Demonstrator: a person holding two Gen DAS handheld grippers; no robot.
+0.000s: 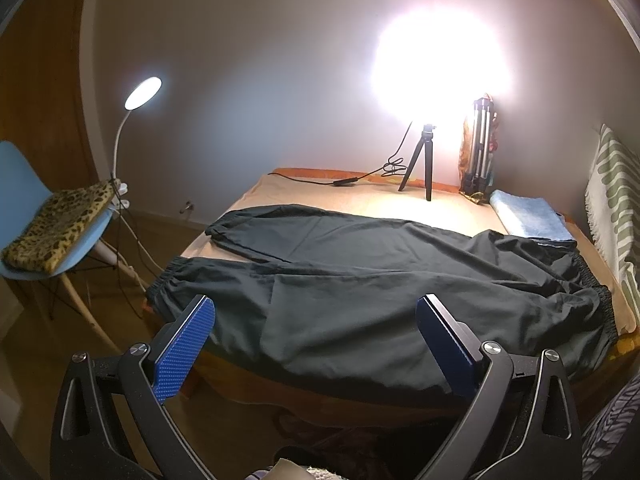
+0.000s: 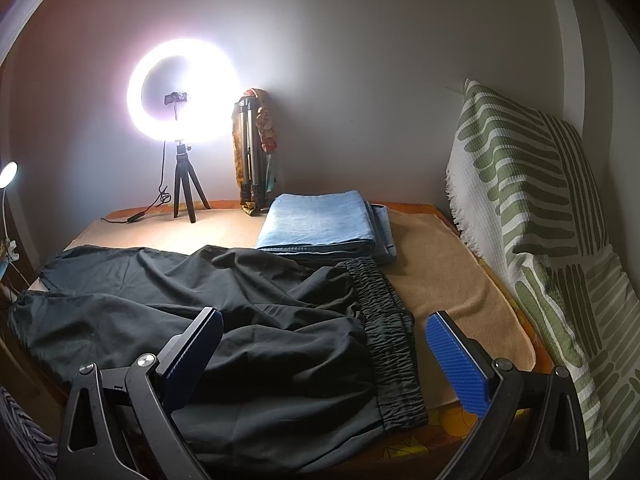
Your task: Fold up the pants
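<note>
Black pants (image 1: pixel 360 280) lie spread flat across the tan-covered bed (image 1: pixel 400 204), leg cuffs at the left, elastic waistband (image 2: pixel 384 320) at the right. Both legs run side by side, and the near leg hangs slightly over the front edge. My left gripper (image 1: pixel 316 312) hovers open over the near leg, blue pads wide apart, nothing between them. In the right wrist view the same pants (image 2: pixel 200 312) fill the lower left. My right gripper (image 2: pixel 324 328) is open above the waistband end, holding nothing.
Folded blue jeans (image 2: pixel 320 224) rest behind the waistband. A lit ring light on a small tripod (image 2: pixel 184 184) and a folded tripod (image 2: pixel 252 160) stand at the back wall. A green-striped cushion (image 2: pixel 540 220) flanks the right. A blue chair (image 1: pixel 52 232) with a leopard-print pad sits left.
</note>
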